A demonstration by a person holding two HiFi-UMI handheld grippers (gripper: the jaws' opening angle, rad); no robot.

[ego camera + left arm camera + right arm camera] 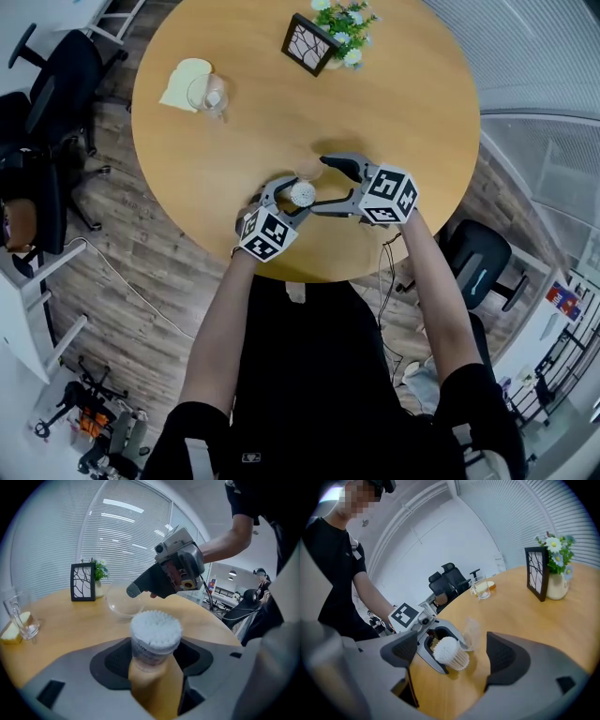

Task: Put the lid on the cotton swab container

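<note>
The cotton swab container (pixel 302 194), a small clear tub packed with white swabs, sits tilted between the pads of my left gripper (pixel 292 200), which is shut on it near the table's front edge. In the left gripper view the container (pixel 155 637) fills the gap between the jaws. The clear lid (pixel 307 172) lies on the wooden table just beyond the container, apart from it; it also shows as a transparent dome (pixel 123 603) and beside the tub (pixel 471 632). My right gripper (pixel 328 185) stands open, its jaws wide around the lid and container (pixel 451 652), touching neither.
A black picture frame (pixel 309 44) and a small flower vase (pixel 347 23) stand at the far edge of the round table (pixel 234 150). A glass mug (pixel 208 96) and a pale yellow piece (pixel 186 82) lie at the far left. Office chairs (pixel 56 84) stand left of the table.
</note>
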